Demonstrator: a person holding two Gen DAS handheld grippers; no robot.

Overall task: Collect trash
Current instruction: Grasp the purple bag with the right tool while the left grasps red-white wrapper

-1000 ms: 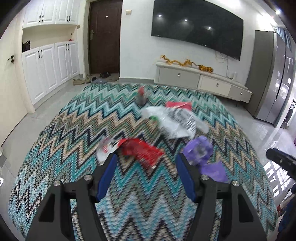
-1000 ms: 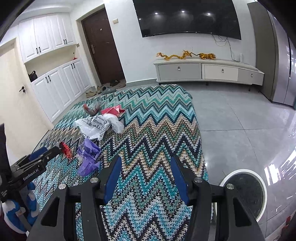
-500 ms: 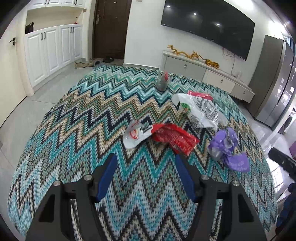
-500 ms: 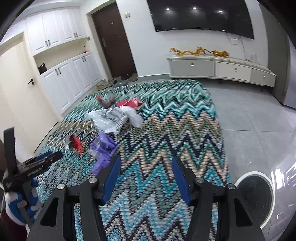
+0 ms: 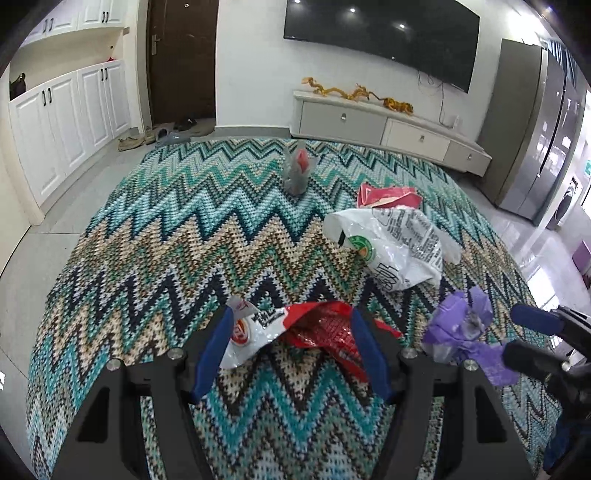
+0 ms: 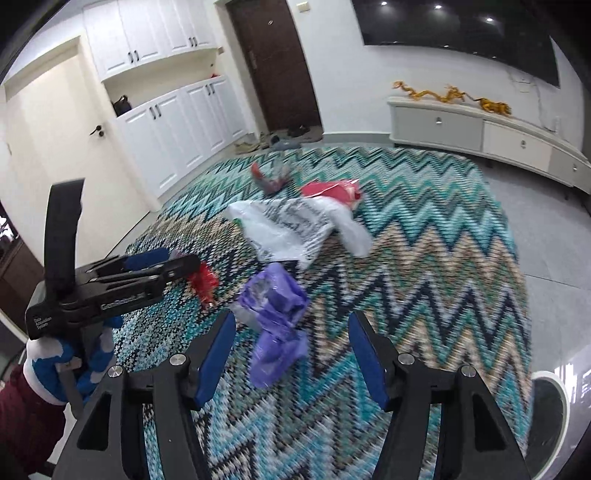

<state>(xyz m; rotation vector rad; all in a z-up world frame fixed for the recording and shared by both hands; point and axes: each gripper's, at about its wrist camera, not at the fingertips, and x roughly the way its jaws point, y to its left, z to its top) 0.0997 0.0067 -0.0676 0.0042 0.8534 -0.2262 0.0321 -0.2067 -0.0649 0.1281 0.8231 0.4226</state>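
Beyond purple wrapper (image 6: 275, 295): white bag (image 6: 291, 229), possibly crumpled packet (image 6: 271, 179).

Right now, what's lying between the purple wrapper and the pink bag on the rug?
The white plastic bag lies between the purple wrapper and the pink bag; both wrist views show it.

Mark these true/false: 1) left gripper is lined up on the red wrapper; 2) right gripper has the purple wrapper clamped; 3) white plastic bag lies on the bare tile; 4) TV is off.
1) True: the left gripper frames the red wrapper between open jaws.
2) False: the right gripper is opening and the purple wrapper lies loose on the rug.
3) False: the white plastic bag lies on the rug.
4) True: the TV screen is dark.
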